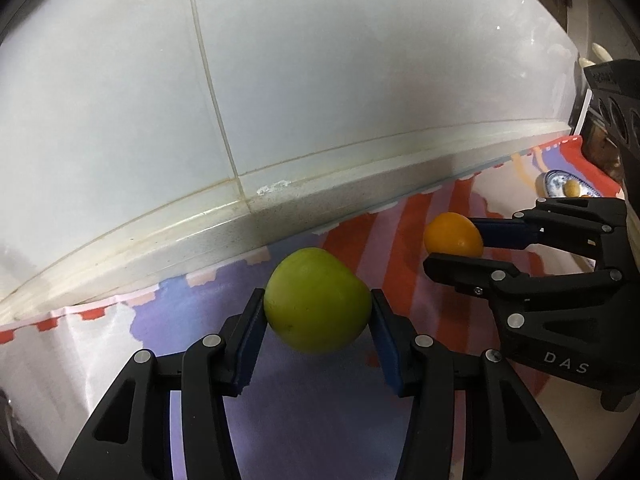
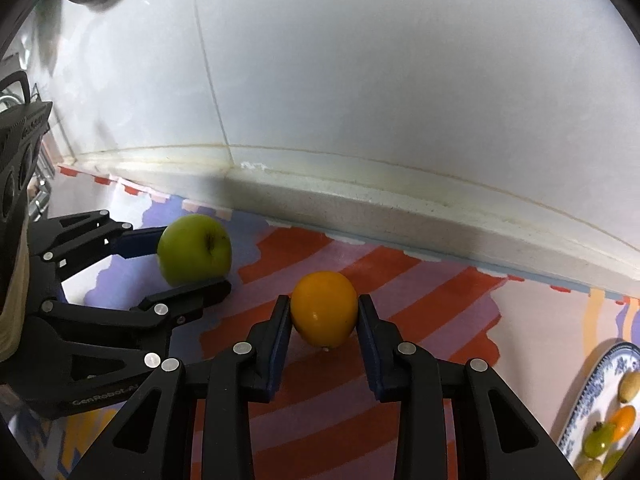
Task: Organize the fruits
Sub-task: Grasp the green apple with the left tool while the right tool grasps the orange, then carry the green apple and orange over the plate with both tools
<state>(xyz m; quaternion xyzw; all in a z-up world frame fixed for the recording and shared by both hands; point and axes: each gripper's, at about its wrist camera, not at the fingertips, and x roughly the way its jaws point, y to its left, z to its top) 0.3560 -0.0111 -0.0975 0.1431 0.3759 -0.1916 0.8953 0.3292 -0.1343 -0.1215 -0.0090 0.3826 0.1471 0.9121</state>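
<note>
My left gripper is shut on a green apple and holds it above the striped cloth. It also shows in the right wrist view with the green apple at the left. My right gripper is shut on an orange, held above the cloth. In the left wrist view the right gripper holds the orange at the right, beside the apple. A blue-and-white plate with several small fruits lies at the lower right.
A cloth with red, pink and purple stripes covers the counter. A white tiled wall with a raised ledge runs along the back. The plate also shows far right in the left wrist view.
</note>
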